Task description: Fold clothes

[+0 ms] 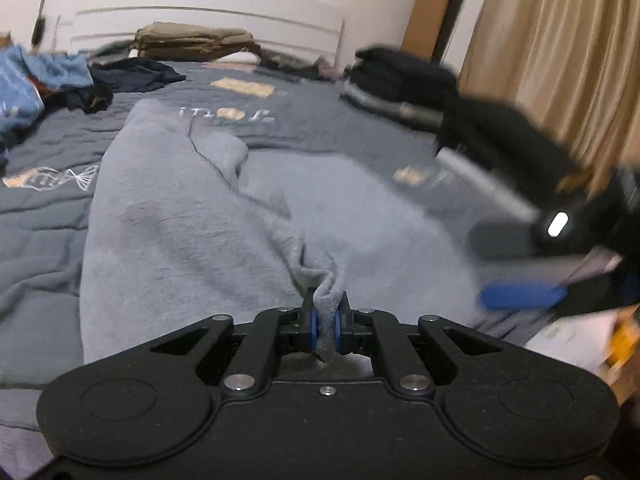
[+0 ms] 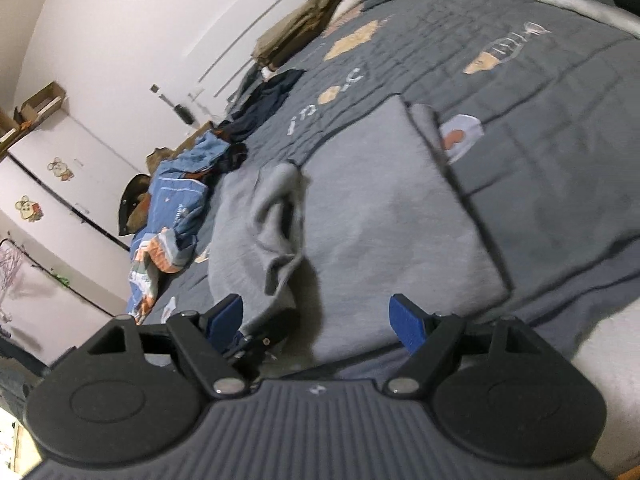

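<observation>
The left gripper (image 1: 327,322) is pinching a bunched edge of the grey garment (image 1: 180,216) between its blue pads, the fold of cloth standing up between them. The right gripper (image 2: 318,318) is hanging above the same garment (image 2: 380,216) with its jaws spread wide, nothing between them; in the left wrist view it is showing as a blurred black body with one blue finger (image 1: 520,295) near the garment's right side.

The garment is lying spread across the quilt (image 1: 320,120), one part folded over with a straight edge, a loose fold rising near its middle.

The quilt is dark grey and is carrying printed motifs: white lettering (image 2: 326,98), reading roughly as "idea" though distortion is preventing a sure reading, tan patches, and a bottle outline (image 2: 508,46). No brand is legible.

Further out, blue clothing (image 2: 176,204) and dark clothing (image 2: 260,108) are lying heaped at the quilt's left side, an olive bag (image 1: 192,42) is resting against the white headboard (image 1: 208,12), and dark folded items (image 1: 404,76) are stacked at the right by the beige curtain (image 1: 560,60). A cardboard box (image 2: 42,102) is sitting on a wardrobe; its contents are not visible. Cartoon stickers (image 2: 60,168) are showing on the wardrobe doors.
</observation>
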A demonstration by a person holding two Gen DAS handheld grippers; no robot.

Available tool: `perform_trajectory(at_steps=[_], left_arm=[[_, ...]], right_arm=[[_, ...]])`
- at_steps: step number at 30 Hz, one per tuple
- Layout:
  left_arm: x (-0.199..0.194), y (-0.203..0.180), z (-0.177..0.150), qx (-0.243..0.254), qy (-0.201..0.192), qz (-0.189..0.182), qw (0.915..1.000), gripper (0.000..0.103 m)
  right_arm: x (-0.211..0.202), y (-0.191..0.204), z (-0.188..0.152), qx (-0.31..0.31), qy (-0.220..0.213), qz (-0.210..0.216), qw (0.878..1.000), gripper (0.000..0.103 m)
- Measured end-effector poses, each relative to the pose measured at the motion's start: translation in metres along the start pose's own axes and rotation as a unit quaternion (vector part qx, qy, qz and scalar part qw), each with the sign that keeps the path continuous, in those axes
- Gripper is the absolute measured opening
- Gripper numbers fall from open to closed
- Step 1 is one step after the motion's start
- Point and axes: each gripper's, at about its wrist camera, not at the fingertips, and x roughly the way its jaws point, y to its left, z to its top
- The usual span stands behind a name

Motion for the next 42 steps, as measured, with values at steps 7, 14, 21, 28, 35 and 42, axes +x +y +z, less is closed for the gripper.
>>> perform_trajectory(at_steps=[7,14,21,28,35,42], left_arm=[[-0.02,0.004,0.009,-0.002,0.006,-0.022,0.9997,0.058],[-0.058,0.018,0.017,-0.003,-0.039,-0.016,0.9991,0.064],[-0.069,0.059,0.023,-0.105,-0.061,0.017,0.9925,0.073],[-0.075,0.07,0.025,-0.115,-0.064,0.021,0.9911,0.073],[-0.08,0.075,0.02,-0.106,-0.06,0.018,0.9923,0.073],[-0.084,0.076,0.017,-0.076,-0.038,0.0,0.9964,0.073]], right_arm=[[0.003,-0.006,0.0,0.021,0.004,0.014,1.0,0.08],[0.013,-0.002,-0.006,0.017,0.011,0.017,1.0,0.08],[0.028,0.004,-0.012,0.022,0.015,0.027,0.999,0.08],[0.048,0.013,-0.019,0.037,0.021,0.042,0.998,0.08],[0.072,0.019,-0.023,0.042,0.041,0.03,0.998,0.08],[0.086,0.017,-0.023,0.068,0.049,0.03,0.996,0.079]])
